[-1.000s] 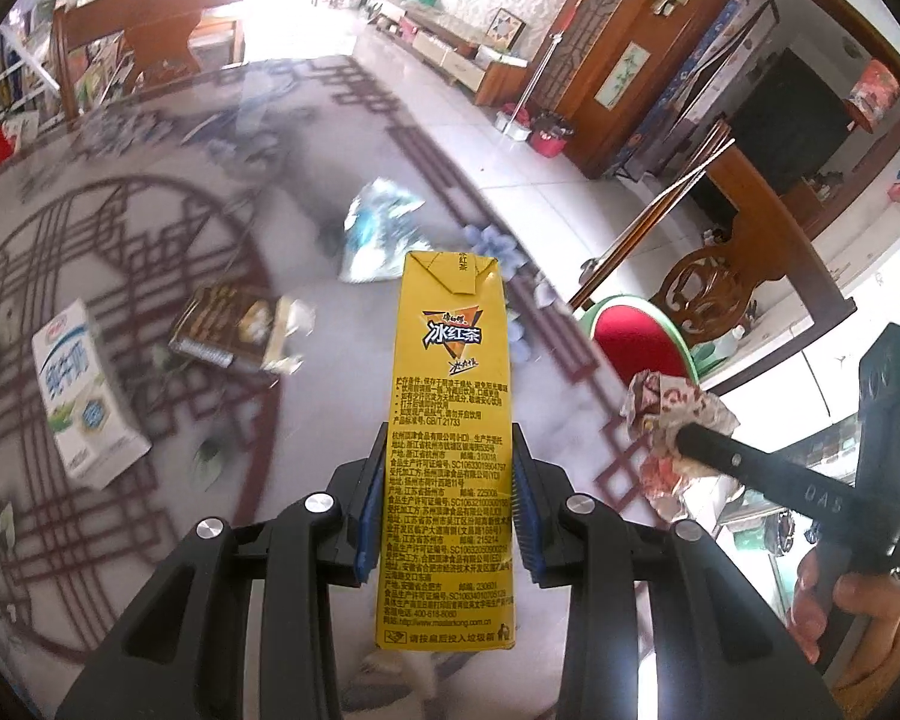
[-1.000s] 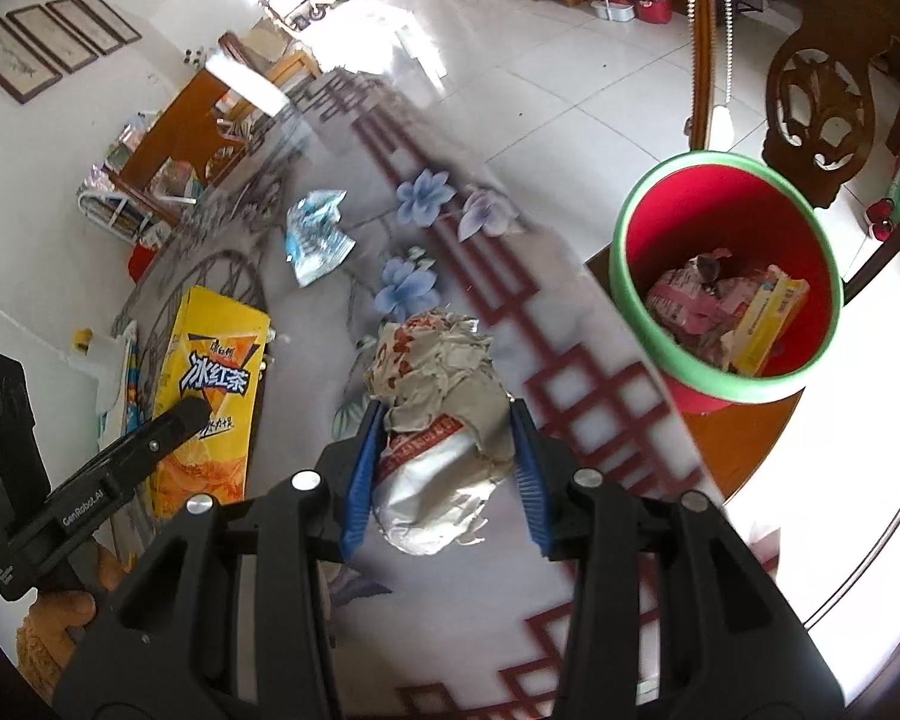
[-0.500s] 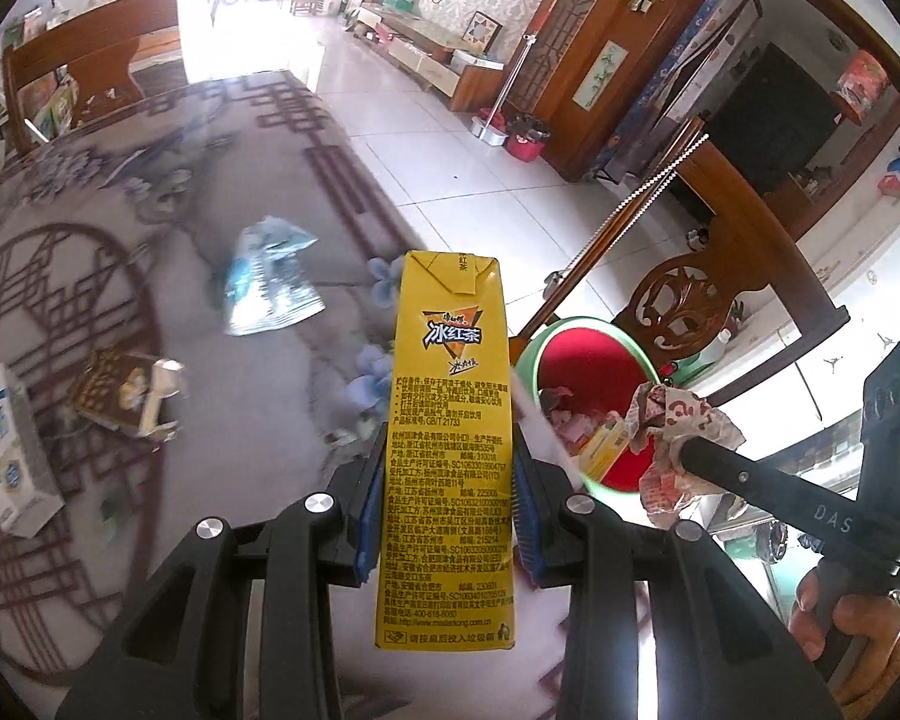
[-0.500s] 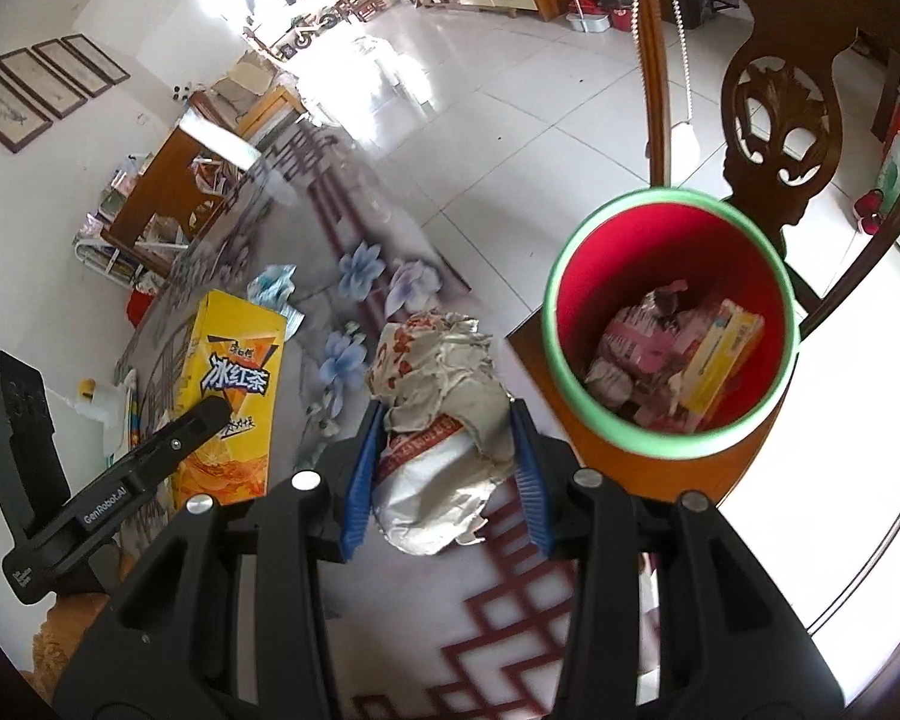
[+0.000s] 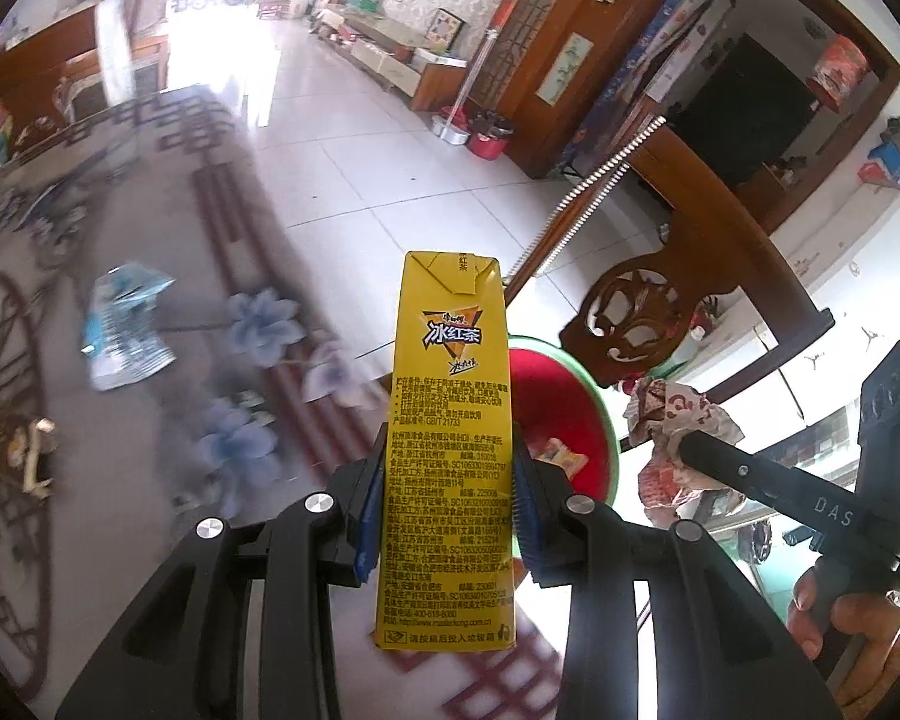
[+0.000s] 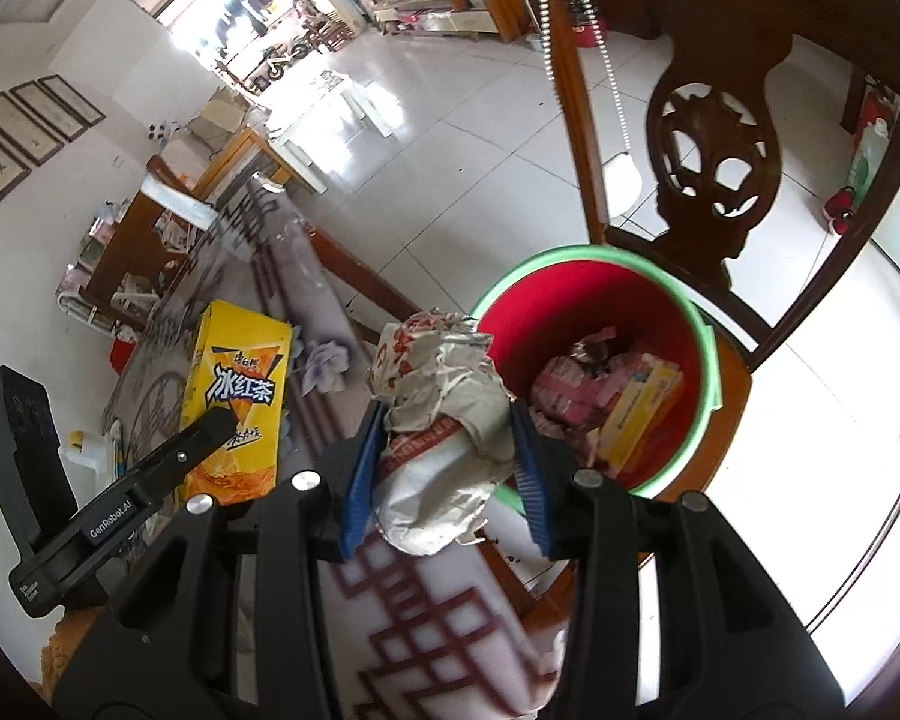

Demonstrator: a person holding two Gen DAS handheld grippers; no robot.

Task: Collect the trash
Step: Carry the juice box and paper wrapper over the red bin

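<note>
So that both could be dropped together, the carton (image 5: 447, 450) was clamped upright in the left gripper (image 5: 447, 516) and the wrapper (image 6: 444, 426) in the right gripper (image 6: 444, 480), near the bin (image 6: 594, 324).

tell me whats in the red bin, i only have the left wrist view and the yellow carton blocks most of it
Observer: The right wrist view looks into the red bin: pink wrappers and a yellow box lie at the bottom.
Operator: is the wrapper in the right gripper over the bin yet
Observer: Not quite. The right gripper holds the crumpled wrapper over the table edge, just left of the bin's green rim.
Operator: where does the bin sit
Observer: On the seat of the wooden chair, below the table edge.
</note>
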